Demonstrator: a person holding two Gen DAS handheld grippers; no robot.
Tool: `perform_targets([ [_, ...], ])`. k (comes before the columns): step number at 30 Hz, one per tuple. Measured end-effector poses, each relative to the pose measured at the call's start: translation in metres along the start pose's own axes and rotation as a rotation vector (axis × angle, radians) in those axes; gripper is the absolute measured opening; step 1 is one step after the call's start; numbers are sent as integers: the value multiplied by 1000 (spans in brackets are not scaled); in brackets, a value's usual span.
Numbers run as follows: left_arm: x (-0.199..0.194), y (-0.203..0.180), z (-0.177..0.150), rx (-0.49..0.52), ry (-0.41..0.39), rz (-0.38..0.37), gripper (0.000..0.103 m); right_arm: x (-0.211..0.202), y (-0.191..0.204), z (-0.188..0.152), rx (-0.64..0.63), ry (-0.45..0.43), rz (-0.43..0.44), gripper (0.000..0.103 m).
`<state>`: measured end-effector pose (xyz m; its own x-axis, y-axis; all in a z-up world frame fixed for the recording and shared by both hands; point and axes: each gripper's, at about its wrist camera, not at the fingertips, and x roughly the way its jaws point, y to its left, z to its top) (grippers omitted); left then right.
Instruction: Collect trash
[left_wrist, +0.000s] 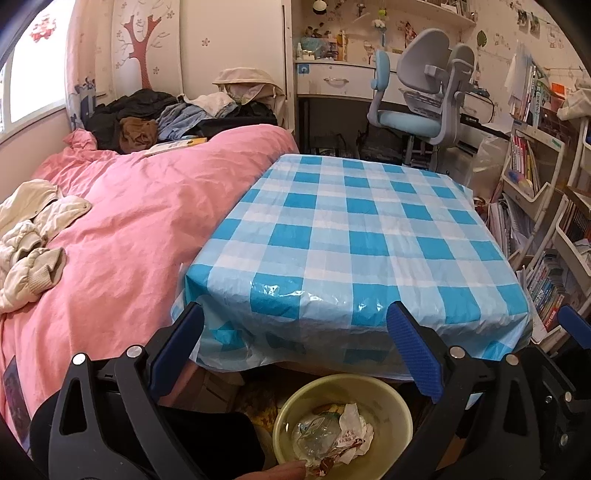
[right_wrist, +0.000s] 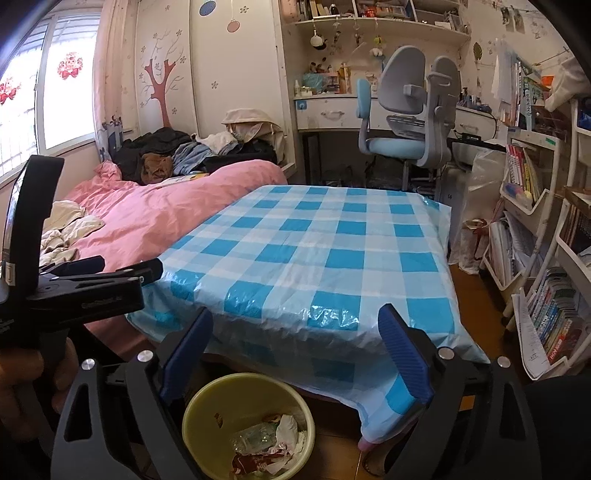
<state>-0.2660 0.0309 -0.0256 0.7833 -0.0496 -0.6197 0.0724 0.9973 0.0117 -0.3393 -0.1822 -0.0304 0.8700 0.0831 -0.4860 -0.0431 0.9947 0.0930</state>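
A pale yellow bin (left_wrist: 391, 398) (right_wrist: 207, 410) stands on the floor under the near edge of the table. Inside it lie crumpled white paper (left_wrist: 356, 424) (right_wrist: 291, 430), a clear plastic wrapper (left_wrist: 314, 437) (right_wrist: 258, 437) and a red-brown wrapper (right_wrist: 251, 461). My left gripper (left_wrist: 295, 321) hangs above the bin, open, with nothing between its blue-padded fingers. My right gripper (right_wrist: 295, 325) hovers open over the bin too, and nothing is in its jaws. In the right wrist view the left gripper's black body (right_wrist: 85, 284) shows at the left edge, held by a hand (right_wrist: 22, 384).
The table (left_wrist: 351, 229) (right_wrist: 314, 251) wears a blue and white checked plastic cloth. A bed with a pink duvet (left_wrist: 129, 221) and piled clothes lies left. Behind are a desk and a grey-blue chair (left_wrist: 417, 107). Book racks (left_wrist: 546, 229) crowd the right side.
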Motion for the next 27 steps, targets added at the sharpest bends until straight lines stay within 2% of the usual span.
perform_targets([
  [27, -3, -4, 4, 12, -38, 13, 96, 2, -1, 0, 5, 6, -6, 90],
])
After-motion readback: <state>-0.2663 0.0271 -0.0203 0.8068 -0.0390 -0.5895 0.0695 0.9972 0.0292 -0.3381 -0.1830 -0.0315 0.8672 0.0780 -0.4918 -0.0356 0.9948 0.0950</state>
